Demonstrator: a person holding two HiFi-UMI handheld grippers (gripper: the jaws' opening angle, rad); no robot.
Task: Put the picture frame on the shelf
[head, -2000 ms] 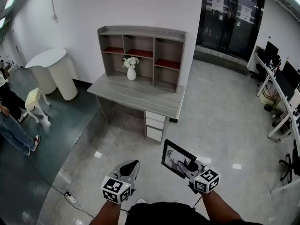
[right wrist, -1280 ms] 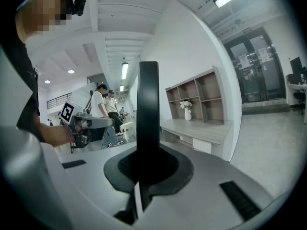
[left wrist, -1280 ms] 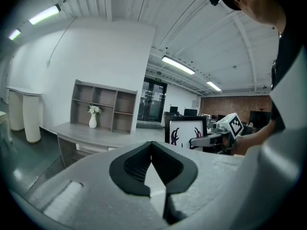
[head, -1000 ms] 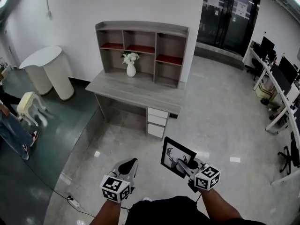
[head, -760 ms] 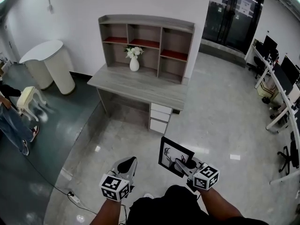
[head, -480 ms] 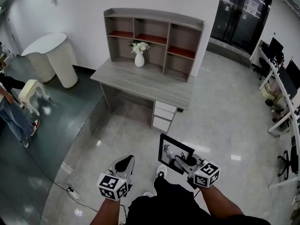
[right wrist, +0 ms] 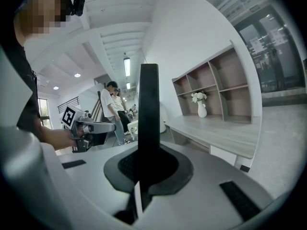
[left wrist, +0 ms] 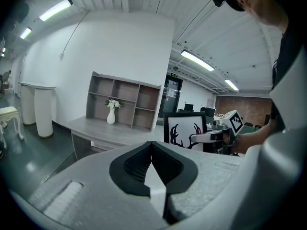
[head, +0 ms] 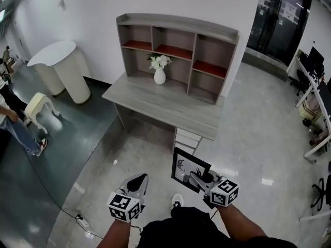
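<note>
Two grippers: R gripper point(head: 198, 178) clamped on thin black rectangular picture frame point(head: 182, 164); L gripper point(head: 137, 180) closed, empty. Grey wood-grain shelf point(head: 178, 22) w/ red-floored square cubbies.

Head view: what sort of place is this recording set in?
Most likely an open-plan office. A grey desk carrying a cubby shelf stands against the white wall, workstations with monitors and chairs line the right edge, and dark glass doors close the far end.
</note>
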